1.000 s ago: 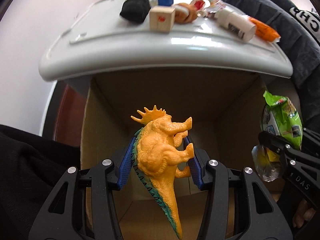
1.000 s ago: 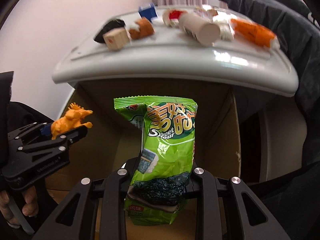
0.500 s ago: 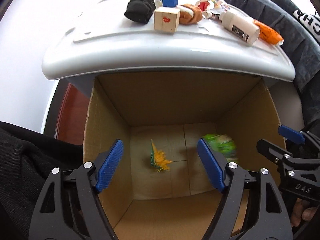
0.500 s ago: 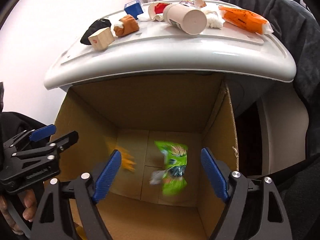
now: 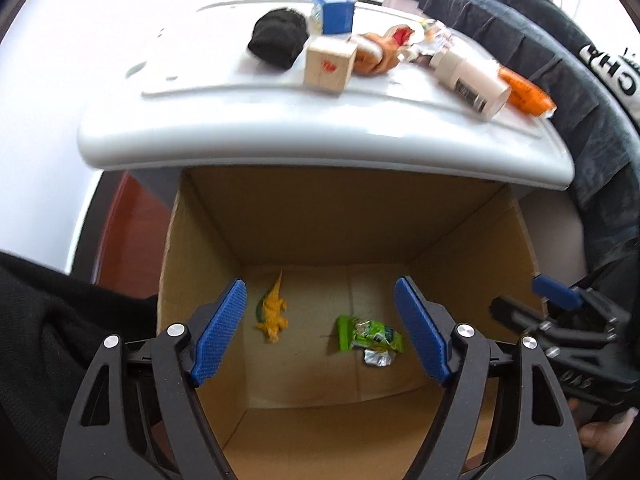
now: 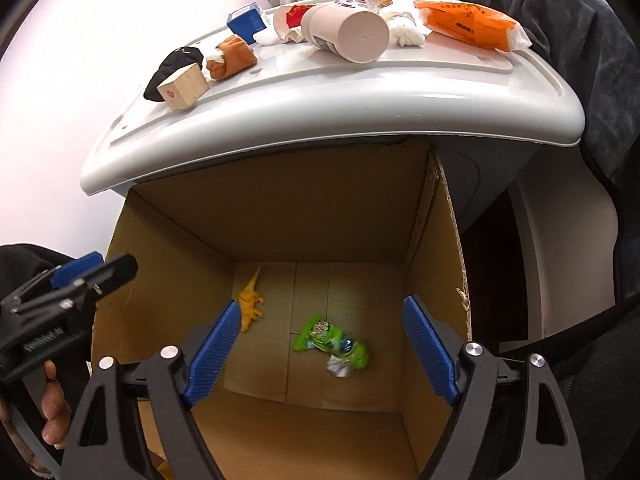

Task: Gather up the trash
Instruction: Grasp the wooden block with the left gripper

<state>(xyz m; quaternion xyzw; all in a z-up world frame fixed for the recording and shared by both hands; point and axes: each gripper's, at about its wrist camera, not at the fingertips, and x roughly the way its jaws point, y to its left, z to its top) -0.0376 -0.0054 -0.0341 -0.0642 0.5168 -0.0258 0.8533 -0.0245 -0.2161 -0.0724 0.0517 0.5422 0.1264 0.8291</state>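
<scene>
An open cardboard box [image 5: 328, 224] [image 6: 280, 220] stands against a white table. On its floor lie an orange toy dinosaur [image 5: 273, 312] [image 6: 250, 306] and a green snack packet [image 5: 368, 338] [image 6: 332, 342]. My left gripper [image 5: 322, 330] is open and empty above the box. My right gripper [image 6: 322, 346] is open and empty above the box too. On the table lie a paper cup [image 5: 470, 82] [image 6: 348, 32], an orange wrapper [image 5: 526, 94] [image 6: 468, 24], a wooden block [image 5: 330, 66] [image 6: 184, 86], a blue carton [image 5: 332, 12] [image 6: 248, 24] and a black lump [image 5: 278, 42] [image 6: 170, 70].
The white table [image 5: 280, 132] [image 6: 320, 108] overhangs the box's far side. A dark jacket [image 5: 560, 60] [image 6: 580, 40] hangs at the right. A brown and white bundle [image 5: 376, 58] [image 6: 232, 62] and crumpled wrappers [image 6: 400, 32] also lie on the table.
Both grippers opened and let go. The dinosaur and the green packet fell into the box and now lie on its floor. Both cameras have tilted up slightly.
</scene>
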